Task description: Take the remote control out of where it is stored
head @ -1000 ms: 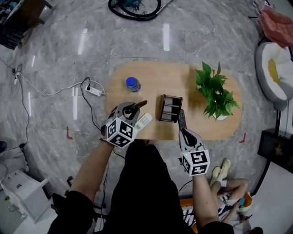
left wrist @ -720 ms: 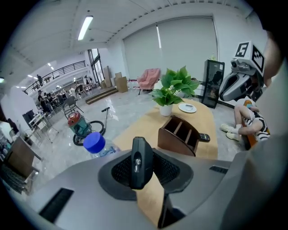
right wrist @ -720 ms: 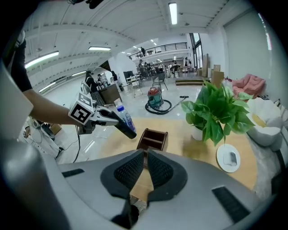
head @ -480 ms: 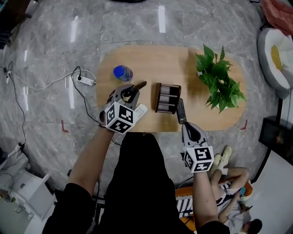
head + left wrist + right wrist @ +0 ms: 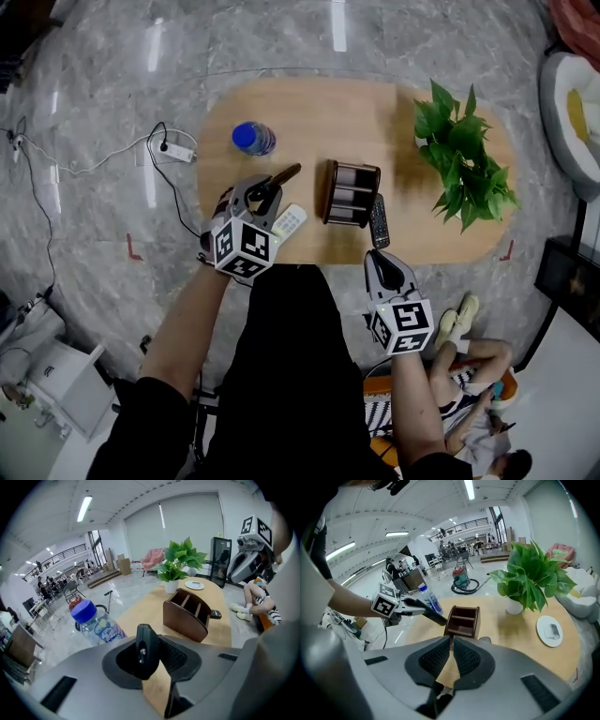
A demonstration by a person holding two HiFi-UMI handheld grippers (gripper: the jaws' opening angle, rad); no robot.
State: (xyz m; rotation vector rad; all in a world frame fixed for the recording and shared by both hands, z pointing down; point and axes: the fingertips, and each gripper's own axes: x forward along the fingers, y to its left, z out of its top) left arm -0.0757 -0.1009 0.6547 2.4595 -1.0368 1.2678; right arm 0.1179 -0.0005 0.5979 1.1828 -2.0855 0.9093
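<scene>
A black remote (image 5: 379,220) lies flat on the wooden table (image 5: 309,112), against the right side of the brown slotted holder (image 5: 352,192). The holder's slots look empty. My right gripper (image 5: 379,255) sits just behind the remote's near end, jaws shut with only table showing between them. In the right gripper view the remote's end (image 5: 485,640) peeks out past the right jaw (image 5: 451,644). My left gripper (image 5: 279,187) hovers left of the holder, open and empty, above a white remote (image 5: 291,223). The left gripper view shows the holder (image 5: 185,613) ahead.
A blue-capped water bottle (image 5: 253,139) stands at the table's far left. A potted green plant (image 5: 464,164) fills the right end, with a white dish (image 5: 551,631) near it. A power strip and cable (image 5: 178,150) lie on the marble floor to the left.
My right gripper has drawn back a little toward the table's near edge, while the black remote stays beside the holder. The left gripper has barely moved.
</scene>
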